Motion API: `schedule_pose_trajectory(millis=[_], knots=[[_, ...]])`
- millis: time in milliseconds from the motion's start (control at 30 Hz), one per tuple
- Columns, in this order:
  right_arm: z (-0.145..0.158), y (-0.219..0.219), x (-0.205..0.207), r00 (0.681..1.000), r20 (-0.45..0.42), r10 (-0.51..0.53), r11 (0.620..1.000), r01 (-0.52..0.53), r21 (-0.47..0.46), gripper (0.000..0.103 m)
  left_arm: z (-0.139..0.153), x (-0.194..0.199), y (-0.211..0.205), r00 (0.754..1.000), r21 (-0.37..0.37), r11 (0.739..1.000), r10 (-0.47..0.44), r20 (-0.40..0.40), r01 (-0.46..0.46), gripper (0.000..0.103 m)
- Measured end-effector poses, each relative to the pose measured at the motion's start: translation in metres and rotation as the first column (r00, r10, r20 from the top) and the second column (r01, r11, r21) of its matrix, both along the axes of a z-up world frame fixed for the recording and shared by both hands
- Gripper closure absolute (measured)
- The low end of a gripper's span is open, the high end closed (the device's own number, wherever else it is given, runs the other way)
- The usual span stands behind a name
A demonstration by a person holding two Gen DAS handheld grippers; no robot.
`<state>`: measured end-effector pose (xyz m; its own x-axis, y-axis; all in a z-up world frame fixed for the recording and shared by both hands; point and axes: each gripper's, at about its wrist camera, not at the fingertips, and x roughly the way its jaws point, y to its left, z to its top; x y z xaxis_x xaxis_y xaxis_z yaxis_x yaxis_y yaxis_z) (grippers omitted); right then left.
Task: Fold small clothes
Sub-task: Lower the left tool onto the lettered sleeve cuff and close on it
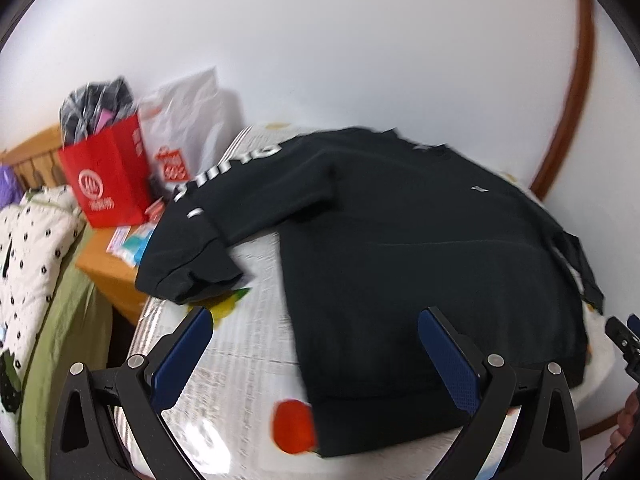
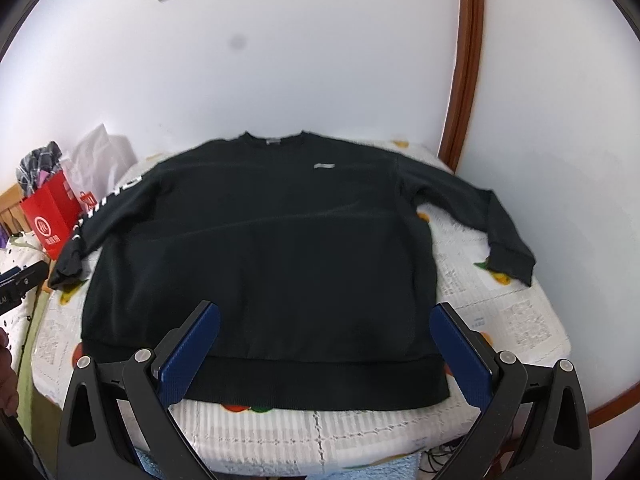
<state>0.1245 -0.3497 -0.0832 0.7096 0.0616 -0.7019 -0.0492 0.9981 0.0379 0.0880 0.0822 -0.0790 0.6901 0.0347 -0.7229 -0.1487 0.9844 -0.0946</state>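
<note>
Black, soft knit fabric makes up the long-sleeved sweatshirt [image 2: 264,248], which lies flat and face up on the table covered with a white printed cloth bearing fruit motifs [image 2: 516,320]. Its long axis runs from the ribbed hem at the near edge to the round neckline at the far edge by the white wall [image 2: 280,60]. Both sleeves spread outward with cuffs angled back toward the near side; the one on the left carries white lettering. A small grey label sits on the chest. The left gripper [image 1: 316,354] and the right gripper [image 2: 324,346] each hover over the hem area, blue textured pads wide apart, jaws open and holding nothing. A glossy red paper bag [image 1: 108,176] stands on a wooden nightstand [image 1: 108,264] beside the table.
</note>
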Motion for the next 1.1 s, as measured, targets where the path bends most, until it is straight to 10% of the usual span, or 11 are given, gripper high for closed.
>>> schedule_pose_trajectory(millis=[367, 767, 867, 1000, 1100], knots=[[-0.037, 0.028, 0.05, 0.996, -0.071, 0.051, 0.997, -0.046, 0.065, 0.0, -0.053, 0.043, 0.074, 0.989, 0.028, 0.995, 0.101, -0.105, -0.099, 0.01], [-0.069, 0.07, 0.094, 0.984, -0.14, 0.115, 0.993, -0.111, 0.03, 0.0, -0.094, 0.094, 0.071, 0.972, 0.232, 0.969, 0.133, -0.194, -0.086, 0.013], [-0.074, 0.071, 0.101, 0.982, -0.153, 0.115, 0.993, -0.112, 0.029, 0.0, -0.094, 0.096, 0.073, 0.971, 0.24, 0.964, 0.156, -0.181, -0.11, 0.027], [-0.08, 0.071, 0.108, 0.978, -0.17, 0.121, 0.993, -0.117, 0.034, 0.0, -0.091, 0.098, 0.075, 0.965, 0.271, 0.952, 0.193, -0.179, -0.14, 0.081], [-0.079, 0.067, 0.11, 0.977, -0.167, 0.13, 0.991, -0.127, 0.03, 0.0, -0.083, 0.1, 0.082, 0.962, 0.233, 0.958, 0.209, -0.178, -0.165, 0.089]])
